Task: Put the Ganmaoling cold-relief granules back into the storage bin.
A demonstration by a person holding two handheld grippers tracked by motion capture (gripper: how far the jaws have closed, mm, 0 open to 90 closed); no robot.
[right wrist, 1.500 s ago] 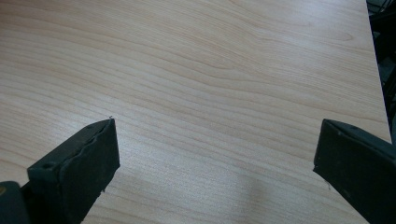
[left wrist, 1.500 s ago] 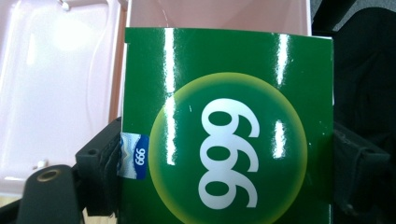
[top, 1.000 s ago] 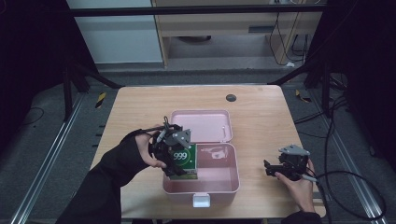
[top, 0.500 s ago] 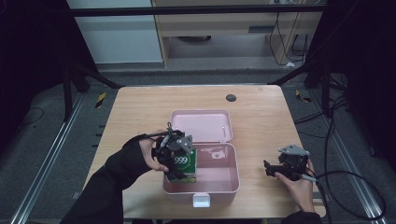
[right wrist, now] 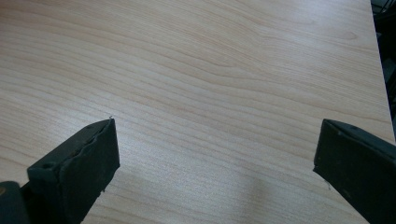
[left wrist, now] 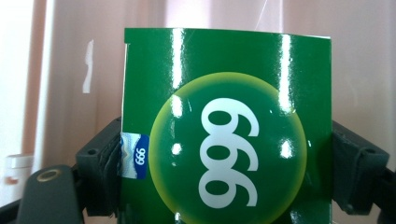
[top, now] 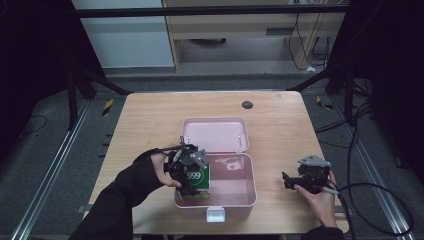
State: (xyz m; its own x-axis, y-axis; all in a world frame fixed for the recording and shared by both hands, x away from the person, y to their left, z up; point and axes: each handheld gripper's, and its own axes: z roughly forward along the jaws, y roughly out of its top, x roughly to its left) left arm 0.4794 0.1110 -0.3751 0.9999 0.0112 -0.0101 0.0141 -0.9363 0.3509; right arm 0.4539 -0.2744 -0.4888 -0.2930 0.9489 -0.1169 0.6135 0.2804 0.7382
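A pink box (top: 250, 197) lies with its lid (top: 215, 134) swung back on the wooden table (top: 145, 120). My left gripper (top: 192, 177) is shut on a green packet marked 999 (top: 197, 179), held at the left end of the box's tray. In the left gripper view the green packet (left wrist: 226, 121) is clamped between both jaws, with the pink box (left wrist: 70, 70) behind it. My right gripper (top: 289, 181) rests near the table's right front edge, open. The right gripper view has its jaws spread wide over the bare table (right wrist: 210, 84).
A small pale item (top: 230, 164) lies at the back of the box's tray. A white latch (top: 215, 214) sits on the box's front wall. A dark round grommet (top: 247, 104) is set in the table's far side. Cables (top: 380, 200) trail off to the right.
My left gripper has carried the green packet slightly down and toward the front, lower into the box's left end. The right gripper has stayed put.
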